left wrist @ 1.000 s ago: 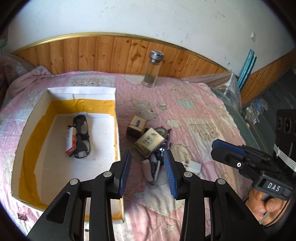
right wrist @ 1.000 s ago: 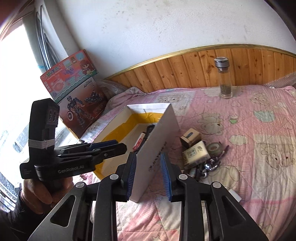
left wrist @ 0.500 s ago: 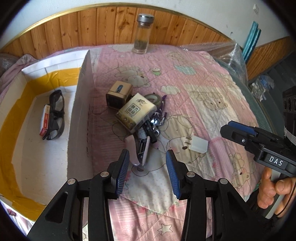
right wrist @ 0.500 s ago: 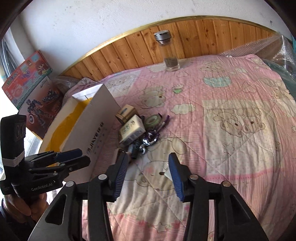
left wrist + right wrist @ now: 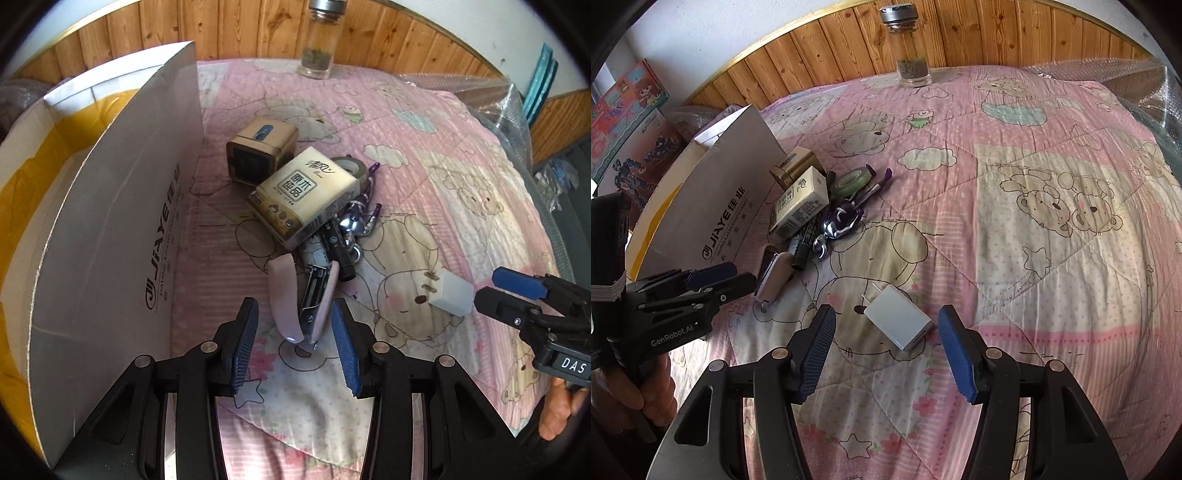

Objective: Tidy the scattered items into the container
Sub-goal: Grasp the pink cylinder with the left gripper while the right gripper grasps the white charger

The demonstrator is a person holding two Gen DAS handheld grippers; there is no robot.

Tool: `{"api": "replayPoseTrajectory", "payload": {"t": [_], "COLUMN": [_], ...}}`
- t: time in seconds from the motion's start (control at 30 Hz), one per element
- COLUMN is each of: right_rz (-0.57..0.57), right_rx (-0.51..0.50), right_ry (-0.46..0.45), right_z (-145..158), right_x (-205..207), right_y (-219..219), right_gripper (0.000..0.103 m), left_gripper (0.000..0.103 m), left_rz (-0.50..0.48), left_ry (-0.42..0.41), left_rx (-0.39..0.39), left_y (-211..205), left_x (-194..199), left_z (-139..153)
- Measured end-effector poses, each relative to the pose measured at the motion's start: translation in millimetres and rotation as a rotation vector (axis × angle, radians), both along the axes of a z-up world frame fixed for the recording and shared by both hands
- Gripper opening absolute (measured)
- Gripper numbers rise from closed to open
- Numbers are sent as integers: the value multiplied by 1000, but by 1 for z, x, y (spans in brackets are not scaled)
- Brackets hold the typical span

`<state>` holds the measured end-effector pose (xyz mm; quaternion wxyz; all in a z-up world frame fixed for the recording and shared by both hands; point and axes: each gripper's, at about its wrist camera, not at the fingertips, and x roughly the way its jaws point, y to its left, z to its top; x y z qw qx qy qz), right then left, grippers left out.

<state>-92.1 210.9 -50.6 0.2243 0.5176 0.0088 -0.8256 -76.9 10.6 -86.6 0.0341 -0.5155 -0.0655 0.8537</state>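
Two opening right gripper (image 5: 886,350) jaws flank charger (image 5: 898,322), untouched.

white box (image 5: 110,229) upright, left | pink stapler (image 5: 301,299), white charger (image 5: 897,321) flat on quilt

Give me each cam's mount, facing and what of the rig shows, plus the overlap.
Left wrist: on the left tool, tilted down at the pink stapler between its open fingers, box alongside; the right tool and a hand show at the side.
Right wrist: on the right tool, tilted down at the charger between its opening fingers, not touching; the left tool and a hand show at the side.
Shared: stapler, charger, tissue pack, box, bottle, quilt.
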Motion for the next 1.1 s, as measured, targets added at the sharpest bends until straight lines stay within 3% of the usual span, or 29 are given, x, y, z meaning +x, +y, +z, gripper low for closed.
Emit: {"api": "replayPoseTrajectory", "payload": {"t": [0.1,0.27,0.43,0.6,0.7,0.8,0.87,0.93,1.1], "right_rz": [16,15,35,67,78,88,96,104,103], "right_rx": [11,15,25,53,72,79,81,97,86], "right_ry": [6,-1,-14,-43,-51,-49,-46,-36,-35], "right_z": [-3,-9,-18,-33,-41,-43,-44,-44,-41], "right_x": [-2,-9,-12,-12,-11,-10,-9,-8,-8], "right_y": [-2,0,-1,-3,-4,-5,-6,-7,-4], "right_gripper": [59,59,51,50,51,50,47,38,36], "left_gripper": [43,47,48,48,47,42,29,27,27], "left_rz": [17,57,45,-42,-59,-48,-50,-52,-44], "left_ry": [10,4,19,-5,26,31,30,25,10], "left_rx": [52,51,61,11,-56,-36,-24,-22,-2], "left_y": [-5,-10,-6,22,34,33,33,33,29], "left_x": [2,-1,-7,-8,-4,-6,-6,-6,-6], "left_z": [-2,-16,-19,-30,-31,-30,-29,-29,-26]}}
